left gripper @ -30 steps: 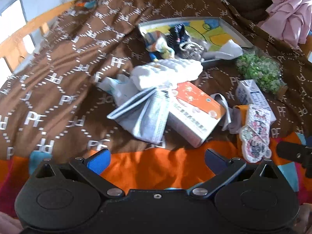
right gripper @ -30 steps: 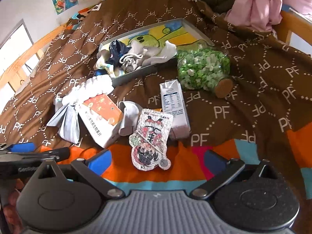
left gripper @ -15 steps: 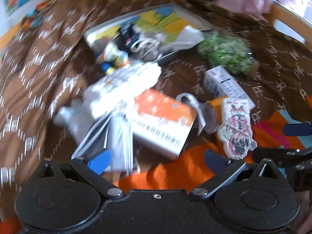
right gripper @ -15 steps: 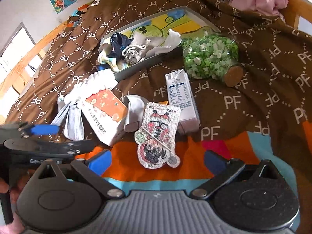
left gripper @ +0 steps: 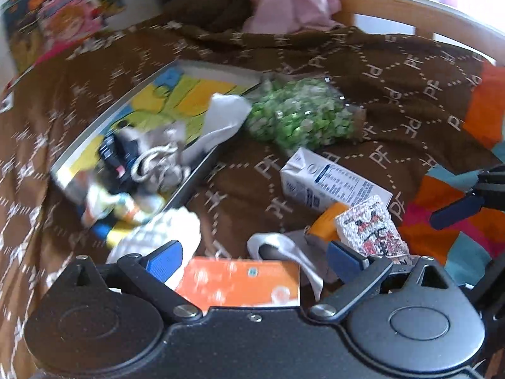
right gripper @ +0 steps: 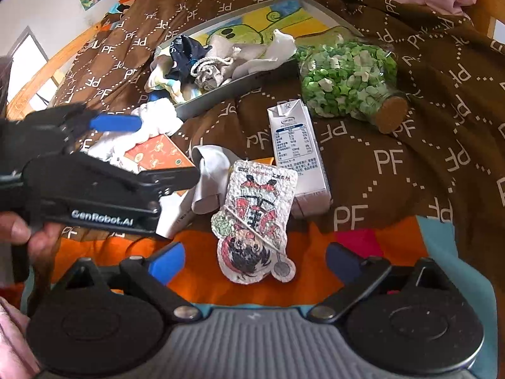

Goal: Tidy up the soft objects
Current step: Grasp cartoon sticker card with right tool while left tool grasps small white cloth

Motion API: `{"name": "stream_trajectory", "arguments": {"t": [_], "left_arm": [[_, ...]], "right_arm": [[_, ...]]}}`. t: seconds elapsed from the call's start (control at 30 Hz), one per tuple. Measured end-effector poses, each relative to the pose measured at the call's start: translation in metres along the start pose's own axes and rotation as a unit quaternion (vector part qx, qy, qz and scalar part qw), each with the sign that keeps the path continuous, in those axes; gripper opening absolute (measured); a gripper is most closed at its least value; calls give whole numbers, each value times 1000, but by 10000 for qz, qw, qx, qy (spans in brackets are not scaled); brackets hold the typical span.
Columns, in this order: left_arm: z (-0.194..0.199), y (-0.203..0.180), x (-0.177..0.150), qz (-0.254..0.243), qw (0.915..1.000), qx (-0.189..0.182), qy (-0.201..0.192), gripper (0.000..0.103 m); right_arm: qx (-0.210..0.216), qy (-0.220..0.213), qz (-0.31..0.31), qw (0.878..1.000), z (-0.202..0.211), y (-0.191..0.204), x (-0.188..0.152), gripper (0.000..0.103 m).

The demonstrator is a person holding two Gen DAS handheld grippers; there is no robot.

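Soft things lie on a brown blanket: a fluffy white cloth (left gripper: pixel 164 230) (right gripper: pixel 157 117) and a light grey sock (left gripper: pixel 277 246) (right gripper: pixel 208 170). More socks and cloths (right gripper: pixel 202 63) are heaped in a grey tray (left gripper: pixel 132 94) (right gripper: pixel 240 83) with a cartoon bottom. My left gripper (left gripper: pixel 254 259) (right gripper: pixel 167 148) is open and hovers over an orange box (left gripper: pixel 240 284) (right gripper: pixel 157 154), with the sock just ahead. My right gripper (right gripper: pixel 255 262) is open and empty, low over a flat cartoon-figure pad (right gripper: pixel 255 221) (left gripper: pixel 372 227). Its fingers (left gripper: pixel 457 208) show at the right of the left wrist view.
A jar of green bits (right gripper: pixel 347 79) (left gripper: pixel 300 117) lies on its side by the tray. A white milk carton (right gripper: pixel 296 158) (left gripper: pixel 331 183) lies beside the pad. Pink cloth (left gripper: pixel 284 3) and a wooden bed rail (left gripper: pixel 410 12) are at the back. A hand (right gripper: pixel 19 230) holds the left gripper.
My left gripper has swung right and forward, from in front of the pile to over the orange box. The right gripper has edged closer to the pad. Both stay open.
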State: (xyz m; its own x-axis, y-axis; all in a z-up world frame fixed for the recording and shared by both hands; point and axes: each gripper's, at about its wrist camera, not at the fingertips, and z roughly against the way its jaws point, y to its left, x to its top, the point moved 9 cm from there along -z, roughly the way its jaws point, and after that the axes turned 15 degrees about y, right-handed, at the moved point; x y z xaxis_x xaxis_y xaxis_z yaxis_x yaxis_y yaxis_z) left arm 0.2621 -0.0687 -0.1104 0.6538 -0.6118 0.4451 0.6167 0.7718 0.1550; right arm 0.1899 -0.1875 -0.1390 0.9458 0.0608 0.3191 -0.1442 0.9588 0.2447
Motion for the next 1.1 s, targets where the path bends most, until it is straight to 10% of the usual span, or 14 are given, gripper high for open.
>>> {"name": "stream_trajectory", "arguments": {"t": [0.4,0.8,1.1], "left_arm": [[-29,-6,19,-669,9960,-572,168,93],[-45,19,20,29,9894,-1348,532,85],[-56,12,17,-96,9869,-1372,845,59]], "right_arm": [[-215,115,45,9997,-13,-1,2,89],[-276,108,82,9995,-20,0,4,79],[-344,182,119,9992,-29,2,5,73]]}}
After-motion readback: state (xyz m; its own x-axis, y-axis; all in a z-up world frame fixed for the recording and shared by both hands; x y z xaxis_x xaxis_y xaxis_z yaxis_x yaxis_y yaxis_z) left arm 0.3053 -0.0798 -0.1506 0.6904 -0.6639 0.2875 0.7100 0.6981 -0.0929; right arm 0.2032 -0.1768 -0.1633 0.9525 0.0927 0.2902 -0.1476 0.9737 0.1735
